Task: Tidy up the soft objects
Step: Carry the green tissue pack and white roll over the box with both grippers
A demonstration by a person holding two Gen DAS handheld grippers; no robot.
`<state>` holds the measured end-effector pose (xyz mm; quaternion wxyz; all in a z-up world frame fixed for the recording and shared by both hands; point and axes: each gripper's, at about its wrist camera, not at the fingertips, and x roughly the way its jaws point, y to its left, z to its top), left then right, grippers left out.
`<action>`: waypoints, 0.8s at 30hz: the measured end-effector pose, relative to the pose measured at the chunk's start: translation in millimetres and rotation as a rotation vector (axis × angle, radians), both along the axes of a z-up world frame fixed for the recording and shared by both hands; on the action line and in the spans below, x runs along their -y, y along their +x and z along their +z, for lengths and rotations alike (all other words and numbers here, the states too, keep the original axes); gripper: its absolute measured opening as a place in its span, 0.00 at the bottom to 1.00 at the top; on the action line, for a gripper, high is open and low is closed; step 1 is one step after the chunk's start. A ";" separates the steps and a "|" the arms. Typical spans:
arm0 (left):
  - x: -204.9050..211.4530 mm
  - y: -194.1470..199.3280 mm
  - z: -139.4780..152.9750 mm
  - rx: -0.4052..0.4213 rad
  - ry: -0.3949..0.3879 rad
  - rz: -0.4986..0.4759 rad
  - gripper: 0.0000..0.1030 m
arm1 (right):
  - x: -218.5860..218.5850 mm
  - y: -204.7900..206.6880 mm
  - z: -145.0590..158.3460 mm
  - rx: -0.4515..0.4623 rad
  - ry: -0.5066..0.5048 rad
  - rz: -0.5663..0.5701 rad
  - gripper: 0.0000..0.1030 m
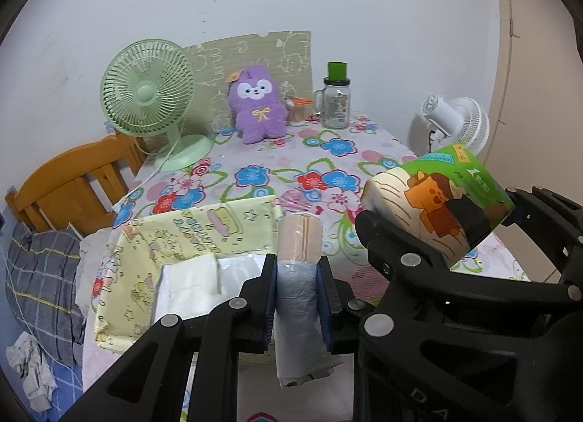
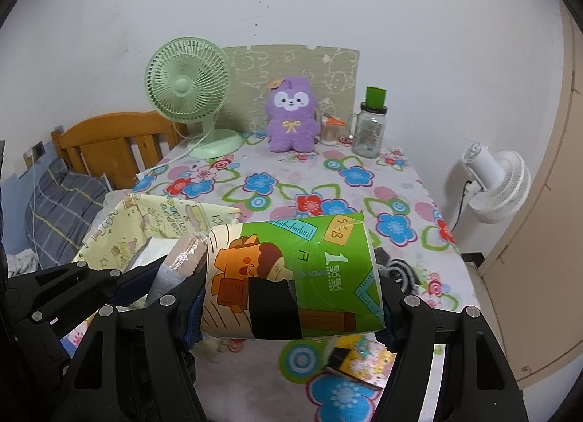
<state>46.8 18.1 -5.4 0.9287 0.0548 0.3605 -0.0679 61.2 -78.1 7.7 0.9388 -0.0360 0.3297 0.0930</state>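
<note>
Carry step: left gripper is nearly closed, pinching a bag roll; right gripper is wide, clamping a tissue pack. Both are held above the table's near edge, just right of the yellow box. Next, probably: lower them into the box, then release.

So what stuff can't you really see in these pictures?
- Left wrist view: the bottom of the yellow box is hidden by the left gripper and its plastic roll.
- Right wrist view: the table under the green tissue pack is covered by it.
- Jar label: too small to read.
- Striped thing: mostly hidden behind the right gripper.
</note>
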 end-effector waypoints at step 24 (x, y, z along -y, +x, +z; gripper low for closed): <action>-69.0 30.0 -15.4 -0.034 -0.030 0.098 0.19 | -68.0 37.1 -11.1 -0.040 0.006 0.127 0.71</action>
